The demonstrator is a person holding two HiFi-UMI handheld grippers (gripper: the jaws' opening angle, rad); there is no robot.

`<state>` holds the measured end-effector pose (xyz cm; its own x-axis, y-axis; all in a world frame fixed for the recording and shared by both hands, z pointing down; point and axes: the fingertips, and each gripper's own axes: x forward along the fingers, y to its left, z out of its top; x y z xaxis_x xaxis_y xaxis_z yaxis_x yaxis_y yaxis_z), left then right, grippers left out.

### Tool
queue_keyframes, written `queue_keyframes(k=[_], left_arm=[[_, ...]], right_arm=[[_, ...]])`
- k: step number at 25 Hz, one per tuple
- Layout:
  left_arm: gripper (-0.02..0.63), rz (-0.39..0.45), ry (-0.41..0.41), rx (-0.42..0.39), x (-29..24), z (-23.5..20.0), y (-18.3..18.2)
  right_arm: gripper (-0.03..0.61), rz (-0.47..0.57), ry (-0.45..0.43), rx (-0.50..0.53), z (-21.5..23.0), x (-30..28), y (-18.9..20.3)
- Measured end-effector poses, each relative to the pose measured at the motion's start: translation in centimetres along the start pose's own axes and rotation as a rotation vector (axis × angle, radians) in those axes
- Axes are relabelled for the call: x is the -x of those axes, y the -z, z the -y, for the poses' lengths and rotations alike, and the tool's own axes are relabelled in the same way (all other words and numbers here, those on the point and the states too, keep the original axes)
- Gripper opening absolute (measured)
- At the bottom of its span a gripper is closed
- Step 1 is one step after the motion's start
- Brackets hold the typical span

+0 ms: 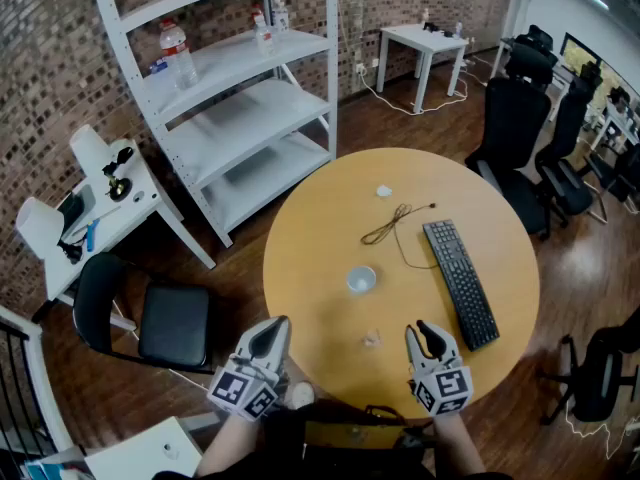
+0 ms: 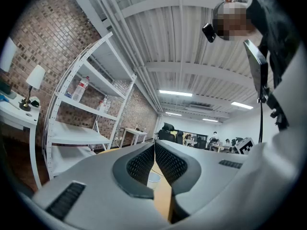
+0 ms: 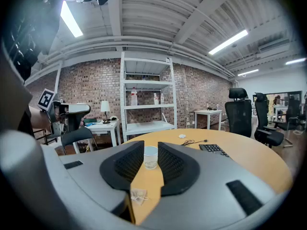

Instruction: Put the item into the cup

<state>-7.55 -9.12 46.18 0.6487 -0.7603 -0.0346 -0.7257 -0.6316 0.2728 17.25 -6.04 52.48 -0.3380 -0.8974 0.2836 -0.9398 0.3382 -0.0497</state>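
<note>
Right gripper [image 3: 151, 145] half spread, holding nothing; left gripper [image 2: 154, 145] tips pressed together, empty; one small pale item [image 1: 372, 339] on the table [image 1: 320, 218] near one cup [image 1: 361, 280]; one keyboard [image 1: 461, 281]

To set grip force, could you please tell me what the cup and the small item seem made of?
Cup: matte whitish paper or thin plastic, slightly translucent wall. Item: pale crinkled wrapper, perhaps film or paper; too small to tell.

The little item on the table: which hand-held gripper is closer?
Right. The right hand-held gripper sits just beside the little item; the left hand-held gripper is farther off on its other side.
</note>
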Motion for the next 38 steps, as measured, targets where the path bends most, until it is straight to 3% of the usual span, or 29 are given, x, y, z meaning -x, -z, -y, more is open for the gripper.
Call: queue_keyframes(k=[5,7,19,31,34,38], left_arm=[[0.002,-0.008,0.000,-0.007,0.2,-0.8,-0.1],[0.002,-0.015,0.000,-0.007,0.2,-0.9,0.0],[0.002,-0.057,-0.033,-0.003,1.7,-1.9,0.2],[0.002,-0.069,-0.111,0.004,3.5,-3.3,0.0],[0.002,-0.076,-0.112,0.019,3.9,-3.2,0.4],[0.002,-0.080,-0.114,0.029,4.3,-3.2,0.7]], right_arm=[[0.094,-0.013,0.011,0.001,-0.4,-0.7,0.2],[0.134,-0.046,-0.006,0.008,-0.7,-1.4,1.2],[0.193,-0.494,-0.230,0.246,-5.8,-6.8,13.7],[0.193,-0.613,-0.267,0.414,-5.9,-9.1,16.9],[0.145,-0.628,-0.283,0.474,-6.2,-9.2,17.1],[0.002,-0.616,-0.258,0.515,-6.3,-8.9,16.7]])
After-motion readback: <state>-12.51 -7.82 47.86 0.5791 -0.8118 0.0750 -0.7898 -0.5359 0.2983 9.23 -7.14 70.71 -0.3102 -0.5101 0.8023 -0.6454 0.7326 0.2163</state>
